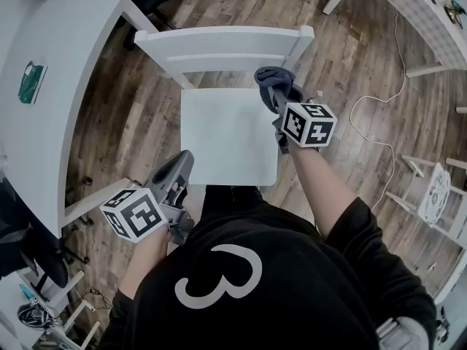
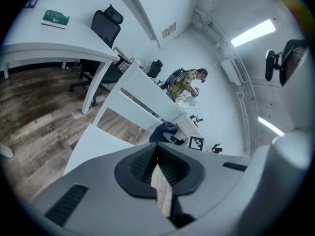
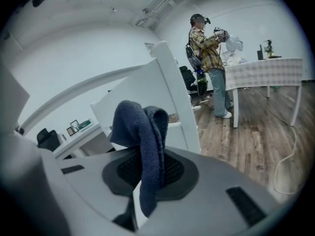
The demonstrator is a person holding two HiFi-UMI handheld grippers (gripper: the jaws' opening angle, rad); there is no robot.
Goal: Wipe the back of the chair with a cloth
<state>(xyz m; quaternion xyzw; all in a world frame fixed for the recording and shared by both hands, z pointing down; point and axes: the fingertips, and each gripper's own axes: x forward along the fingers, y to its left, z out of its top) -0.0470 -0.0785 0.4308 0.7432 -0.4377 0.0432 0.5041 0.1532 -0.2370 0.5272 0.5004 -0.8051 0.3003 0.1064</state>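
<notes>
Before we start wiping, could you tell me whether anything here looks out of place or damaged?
Nothing stands out: the chair stands upright and looks intact, the cloth is bunched in the right gripper beside the backrest, and no spill shows.

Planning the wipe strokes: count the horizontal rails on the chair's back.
2: the broad top rail and a narrower rail below it, above the seat. The cloth in the right gripper may hide a little of their right end.

The backrest point(image 1: 219, 39) has open gaps between its rails. A desk point(image 1: 66, 86) stands close on its left; the floor point(image 1: 343, 49) lies open on the right.
</notes>
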